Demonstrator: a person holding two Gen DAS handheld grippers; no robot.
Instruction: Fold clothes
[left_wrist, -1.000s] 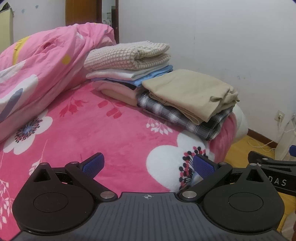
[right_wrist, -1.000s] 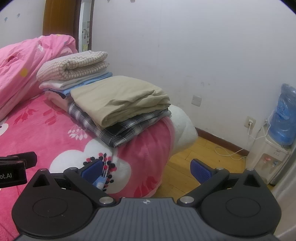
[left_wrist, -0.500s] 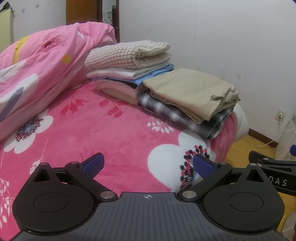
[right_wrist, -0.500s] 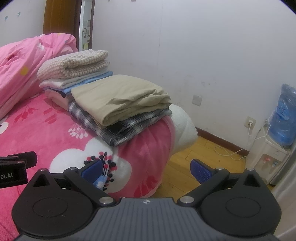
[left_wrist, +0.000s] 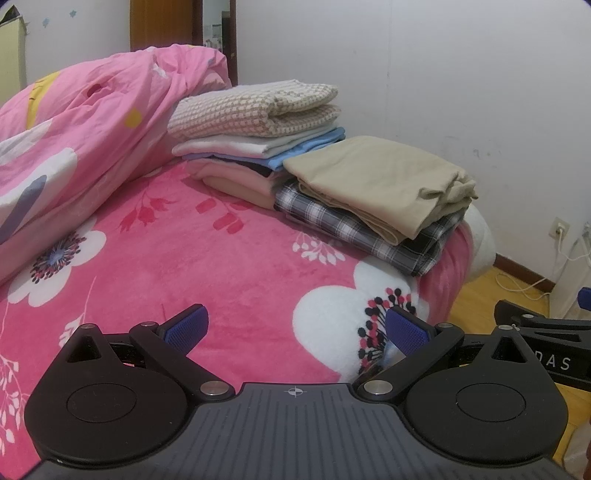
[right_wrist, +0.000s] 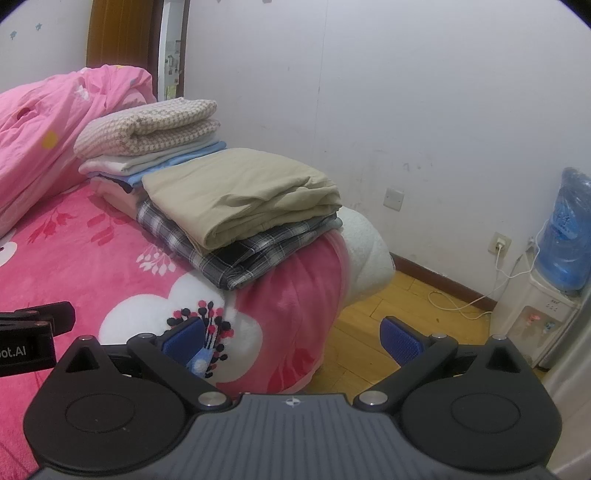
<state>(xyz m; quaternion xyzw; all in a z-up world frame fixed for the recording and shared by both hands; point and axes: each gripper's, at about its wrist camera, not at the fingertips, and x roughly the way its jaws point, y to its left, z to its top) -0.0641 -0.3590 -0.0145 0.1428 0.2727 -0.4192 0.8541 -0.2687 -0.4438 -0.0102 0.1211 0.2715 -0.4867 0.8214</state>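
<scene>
Folded clothes lie in two adjoining stacks on the far corner of the bed, at about 1 o'clock from the left tongs (left_wrist: 293, 326) and 11 o'clock from the right tongs (right_wrist: 293, 336). The nearer stack consists of a folded beige garment (left_wrist: 373, 184) resting on a folded grey plaid garment (left_wrist: 354, 230), whose edge reaches the corner of the bed. The farther stack, touching the first at its 10 o'clock side, carries a checked beige-and-white cloth (left_wrist: 255, 109) on top, then a white piece (left_wrist: 236, 144), a light blue piece (left_wrist: 306, 146) and a pale pink piece (left_wrist: 232, 181) at the bottom. All pieces lie flat and folded.

The stacks rest on a pink fleece blanket (left_wrist: 207, 266) printed with white flowers. A crumpled pink quilt (left_wrist: 92, 122) is heaped at 10 o'clock, just beside the farther stack.

Both pairs of tongs hang low over the near edge of the blanket, well apart from the clothes. Each has its blue pads spread wide and grips nothing. The left tongs sit over the blanket; the right tongs straddle the bed's edge, with one pad over the wooden floor (right_wrist: 373, 314).

Beyond the bed stands a white wall (right_wrist: 369, 110). A water dispenser (right_wrist: 554, 280) with a blue bottle occupies 3 o'clock in the right wrist view, its cord running to a wall socket (right_wrist: 499, 243).
</scene>
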